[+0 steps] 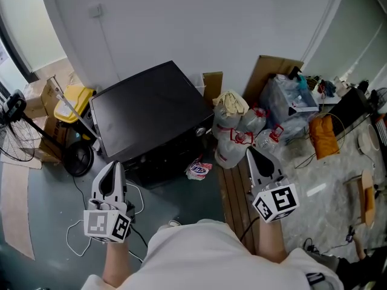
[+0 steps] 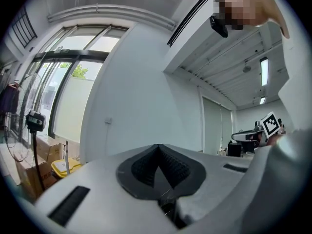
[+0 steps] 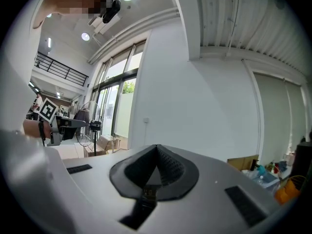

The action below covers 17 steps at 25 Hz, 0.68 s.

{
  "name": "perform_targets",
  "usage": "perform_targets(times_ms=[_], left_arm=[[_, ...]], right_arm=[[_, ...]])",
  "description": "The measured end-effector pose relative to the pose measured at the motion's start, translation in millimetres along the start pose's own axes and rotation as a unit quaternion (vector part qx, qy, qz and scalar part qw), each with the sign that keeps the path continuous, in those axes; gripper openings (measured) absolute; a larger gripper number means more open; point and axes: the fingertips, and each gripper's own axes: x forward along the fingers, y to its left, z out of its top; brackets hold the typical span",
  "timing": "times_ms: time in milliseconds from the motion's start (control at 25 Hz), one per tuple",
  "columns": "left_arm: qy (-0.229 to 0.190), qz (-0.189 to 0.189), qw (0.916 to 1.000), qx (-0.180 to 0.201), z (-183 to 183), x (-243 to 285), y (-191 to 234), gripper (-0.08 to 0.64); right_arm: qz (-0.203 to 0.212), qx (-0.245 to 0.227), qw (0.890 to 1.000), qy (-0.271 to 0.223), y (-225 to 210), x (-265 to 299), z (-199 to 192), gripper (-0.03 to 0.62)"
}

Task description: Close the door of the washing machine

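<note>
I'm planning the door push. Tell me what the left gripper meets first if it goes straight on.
Probably the black washing machine, near its closest corner, judging by the head view. The left gripper shows only white wall ahead in its own view, so height is unclear.

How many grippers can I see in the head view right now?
2. The left gripper is lower left, before the black washing machine's corner; the right gripper is lower right, near the plastic bags. Both are shut; neither is hidden.
</note>
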Motion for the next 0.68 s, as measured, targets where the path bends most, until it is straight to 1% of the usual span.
perform_targets(times_ms=[360, 680], left_arm=[[0.008, 0.009, 0.9998, -0.015, -13.1, -14.2, 8.5, 0.006], [0.009, 0.018, 0.9992, -0.034, -29.1, -19.0, 7.8, 0.006]], right_arm=[[0.007, 0.002, 1.0, 0.008, 18.6, -0.6, -5.3, -0.002], [-0.005, 0.003, 1.0, 0.011, 12.1, -9.7, -14.3, -0.002]])
